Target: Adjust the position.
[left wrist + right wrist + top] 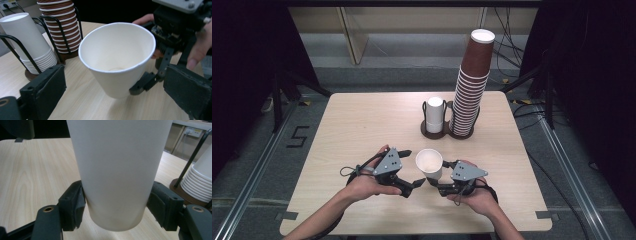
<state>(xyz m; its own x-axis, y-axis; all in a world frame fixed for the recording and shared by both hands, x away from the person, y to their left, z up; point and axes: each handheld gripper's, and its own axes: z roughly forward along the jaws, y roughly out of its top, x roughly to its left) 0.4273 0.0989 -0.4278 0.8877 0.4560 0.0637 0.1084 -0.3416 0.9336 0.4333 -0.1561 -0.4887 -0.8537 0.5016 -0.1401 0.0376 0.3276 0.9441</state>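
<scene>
The white cup [429, 164] stands upright and slightly tilted just off the table, clamped low on its wall by the right gripper [443, 187], while the left gripper [416, 185], jaws wide and empty, sits just beside it, opposite.

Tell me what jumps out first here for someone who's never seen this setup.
The tall leaning stack of brown cups in its wire holder at the table's far right edge, towering over the short stack of white cups beside it. Near the front, the right gripper is clamped on the base of a single white cup, tilted mouth-up, while the left gripper sits beside it with jaws open.
</scene>
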